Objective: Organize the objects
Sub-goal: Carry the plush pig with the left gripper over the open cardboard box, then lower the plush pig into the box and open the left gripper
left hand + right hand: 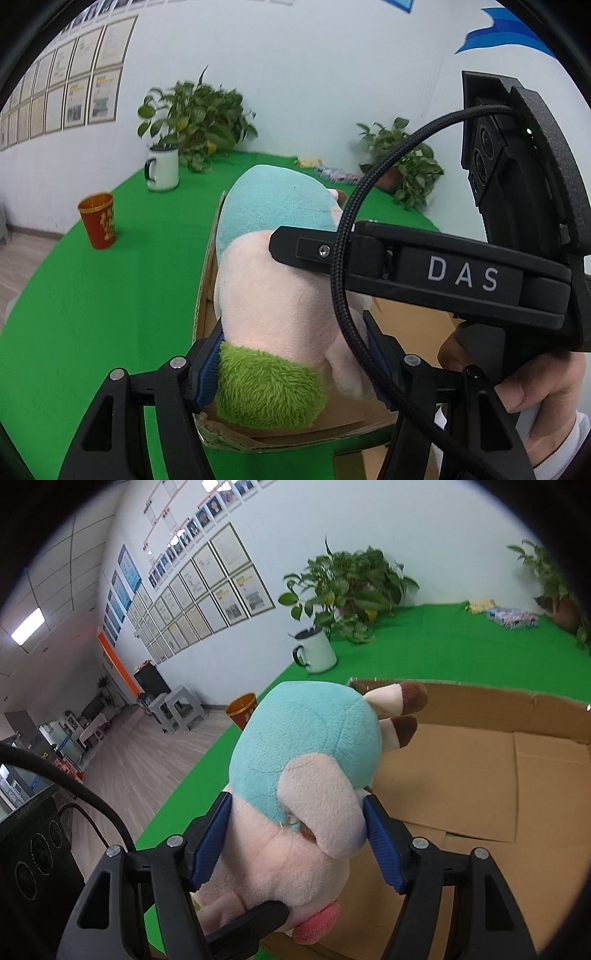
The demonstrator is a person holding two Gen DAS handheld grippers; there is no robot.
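Squarely between both grippers point(293, 363) point(297, 843): plush toy point(303, 753).

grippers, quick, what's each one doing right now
left gripper: closed on the plush toy, at its green end.
right gripper: closed on the same plush toy, at its pink head, above the cardboard box.

Fuzzy plush toy point(306, 738), matt cardboard box point(480, 760)

It was an office: framed certificates point(207, 602) lined the wall beyond the fingers, above a green-covered table point(92, 295).
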